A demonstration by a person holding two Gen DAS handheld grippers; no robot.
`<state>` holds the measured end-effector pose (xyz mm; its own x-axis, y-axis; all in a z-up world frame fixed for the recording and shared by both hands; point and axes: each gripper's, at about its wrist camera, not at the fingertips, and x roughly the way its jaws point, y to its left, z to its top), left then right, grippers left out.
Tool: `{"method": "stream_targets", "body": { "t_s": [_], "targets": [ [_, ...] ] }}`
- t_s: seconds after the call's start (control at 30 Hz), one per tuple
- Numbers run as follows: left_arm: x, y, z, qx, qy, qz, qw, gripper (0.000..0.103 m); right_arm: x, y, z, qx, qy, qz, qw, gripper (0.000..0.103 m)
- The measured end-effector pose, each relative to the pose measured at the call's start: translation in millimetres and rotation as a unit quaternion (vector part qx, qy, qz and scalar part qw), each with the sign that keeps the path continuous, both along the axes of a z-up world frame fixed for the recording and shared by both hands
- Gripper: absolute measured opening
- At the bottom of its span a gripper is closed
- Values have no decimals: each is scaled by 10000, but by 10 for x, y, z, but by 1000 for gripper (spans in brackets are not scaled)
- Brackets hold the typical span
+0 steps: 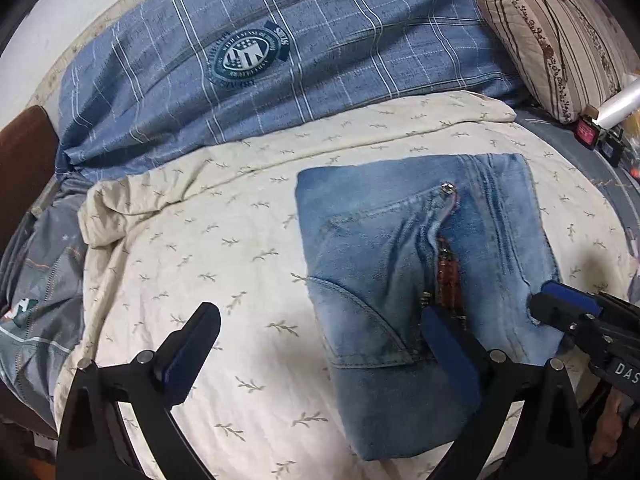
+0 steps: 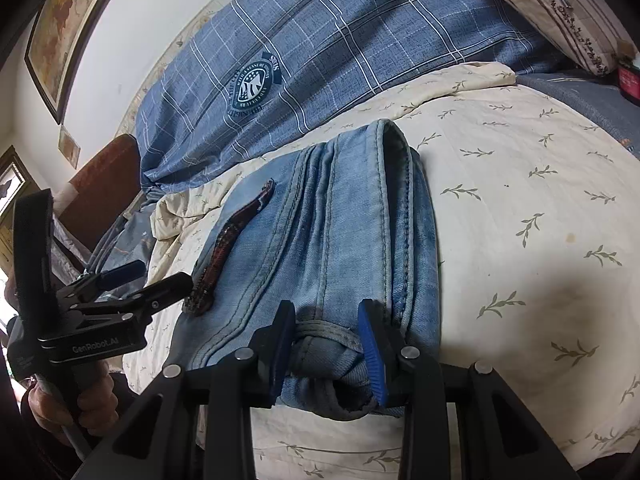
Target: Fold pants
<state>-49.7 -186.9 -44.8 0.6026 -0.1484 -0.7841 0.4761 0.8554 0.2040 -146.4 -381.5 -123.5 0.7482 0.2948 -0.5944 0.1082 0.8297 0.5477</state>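
Light blue jeans (image 1: 404, 256) lie folded into a compact rectangle on a cream leaf-print sheet (image 1: 208, 248), with the zipper fly and a dark red patterned lining showing. My left gripper (image 1: 320, 344) is open just above the sheet at the jeans' near left edge, its right finger over the denim. My right gripper (image 2: 328, 344) is partly closed around a bunched fold of the jeans (image 2: 344, 240) at their near end; it shows in the left wrist view (image 1: 560, 304) at the jeans' right edge. The left gripper shows in the right wrist view (image 2: 152, 280), open and empty.
A blue plaid pillow (image 1: 280, 52) with a round crest lies at the back of the bed. A striped beige cushion (image 1: 560, 40) sits at the back right beside small items. A grey duvet (image 1: 36, 280) is bunched at the left. A framed picture (image 2: 68, 28) hangs on the wall.
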Motion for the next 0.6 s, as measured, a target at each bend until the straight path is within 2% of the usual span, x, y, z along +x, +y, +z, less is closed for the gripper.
{"method": "stream_targets", "body": {
  "t_s": [0.17, 0.33, 0.6],
  "targets": [
    [103, 111, -131, -96, 292, 152, 9994, 101, -2, 3, 0, -30, -2, 5, 10000, 37],
    [174, 211, -178, -500, 619, 226, 9966, 101, 6, 10, 4, -66, -14, 14, 10000, 37],
    [205, 288, -8, -632, 320, 265, 9971, 100, 8, 7, 21, -32, -27, 4, 10000, 38]
  ]
}}
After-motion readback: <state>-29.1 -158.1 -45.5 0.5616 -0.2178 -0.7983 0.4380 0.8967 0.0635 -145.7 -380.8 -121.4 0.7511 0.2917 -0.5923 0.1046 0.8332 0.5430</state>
